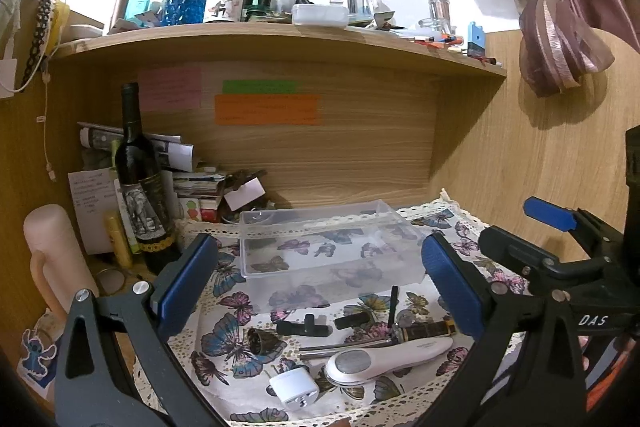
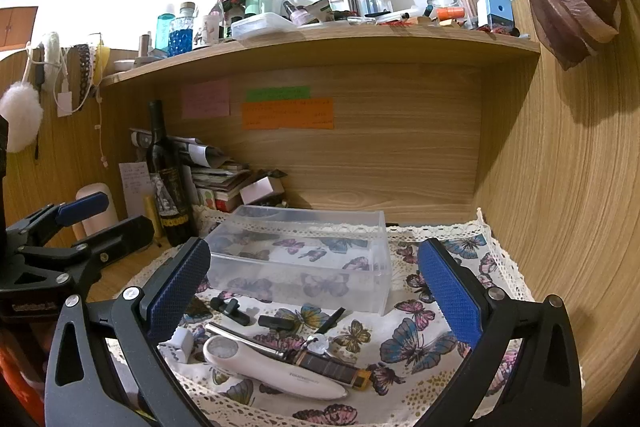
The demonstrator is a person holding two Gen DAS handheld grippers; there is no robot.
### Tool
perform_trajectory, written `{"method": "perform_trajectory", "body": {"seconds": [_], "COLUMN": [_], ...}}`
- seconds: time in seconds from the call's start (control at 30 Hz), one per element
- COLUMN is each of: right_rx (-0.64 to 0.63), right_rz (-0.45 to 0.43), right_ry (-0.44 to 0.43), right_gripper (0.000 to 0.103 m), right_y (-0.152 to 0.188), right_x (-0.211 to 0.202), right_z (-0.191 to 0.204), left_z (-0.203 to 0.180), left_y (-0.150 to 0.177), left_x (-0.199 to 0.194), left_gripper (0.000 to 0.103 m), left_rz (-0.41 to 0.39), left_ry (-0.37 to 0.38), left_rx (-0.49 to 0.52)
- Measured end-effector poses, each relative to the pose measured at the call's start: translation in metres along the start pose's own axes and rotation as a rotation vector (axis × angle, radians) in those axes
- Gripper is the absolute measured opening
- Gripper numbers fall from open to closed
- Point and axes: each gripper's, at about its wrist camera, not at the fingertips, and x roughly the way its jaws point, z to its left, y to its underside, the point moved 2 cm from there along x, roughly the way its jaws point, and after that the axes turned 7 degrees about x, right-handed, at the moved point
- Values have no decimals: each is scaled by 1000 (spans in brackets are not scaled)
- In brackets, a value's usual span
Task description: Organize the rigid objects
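A clear plastic box stands empty on a butterfly-print cloth. In front of it lie small items: a white handheld device, a white plug adapter, black clips, metal rods and a brown-gold stick. My left gripper is open above the items, holding nothing. My right gripper is open above them too, empty. The right gripper also shows in the left wrist view, and the left in the right wrist view.
A dark wine bottle, stacked papers and a pink flask crowd the left of the desk. A shelf above holds several bottles and jars. Wooden walls close the back and right.
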Motion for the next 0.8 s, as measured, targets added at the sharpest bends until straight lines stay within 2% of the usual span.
{"method": "perform_trajectory", "body": {"seconds": [0.2, 0.3, 0.37, 0.47, 0.57, 0.63, 0.8], "right_rx": [8, -3, -9, -5, -3, -5, -44], "right_rz": [11, 14, 34, 94, 175, 223, 325], "right_ry": [-15, -11, -14, -34, -58, -76, -121], "right_gripper": [103, 100, 90, 76, 66, 62, 61], "right_y": [1, 2, 5, 12, 26, 35, 61], "right_x": [6, 8, 12, 23, 37, 45, 60], "right_z": [-3, -4, -7, -13, -17, -17, -6], "left_z": [1, 6, 12, 20, 29, 32, 28], "left_y": [3, 5, 9, 19, 36, 47, 79], "left_x": [4, 11, 17, 24, 32, 37, 45], "left_gripper": [102, 84, 83, 77, 72, 71, 71], "left_rz": [16, 42, 70, 111, 178, 221, 321], "left_ry": [14, -5, -3, -24, -31, -26, -2], "left_rx": [-18, -24, -40, -49, -63, -74, -96]}}
